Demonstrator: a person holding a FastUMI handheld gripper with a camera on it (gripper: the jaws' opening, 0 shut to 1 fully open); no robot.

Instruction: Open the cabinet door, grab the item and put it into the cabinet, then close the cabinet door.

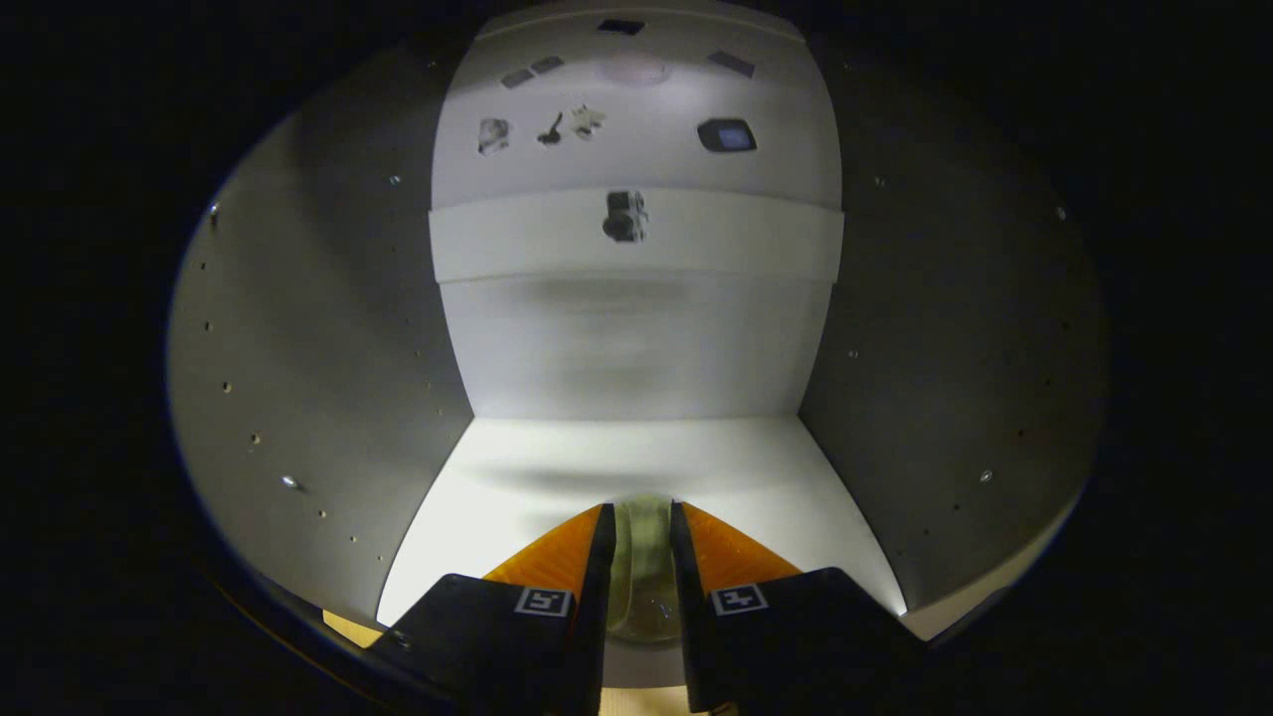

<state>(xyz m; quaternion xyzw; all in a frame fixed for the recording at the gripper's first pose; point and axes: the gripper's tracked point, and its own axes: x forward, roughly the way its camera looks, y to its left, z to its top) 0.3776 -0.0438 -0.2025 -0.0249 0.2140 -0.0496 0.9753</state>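
Gripper (642,537): jaws nearly closed, both fingers pressing on a pale, see-through item (643,572) clamped between them.
Item: held just above the cabinet floor (776,477), inside the cabinet at its front.
Cabinet floor: white and brightly lit ahead of the fingers.
Side walls (308,378): grey, dotted with small holes, flanking both sides.
Back wall (636,343): white, beyond the fingers, with a raised band (696,234) crossing it higher up.

The gripper (642,557) pointed straight ahead, level, its two fingers (557,572) drawn close together with only a narrow gap, both pressing on a pale translucent item (643,572).
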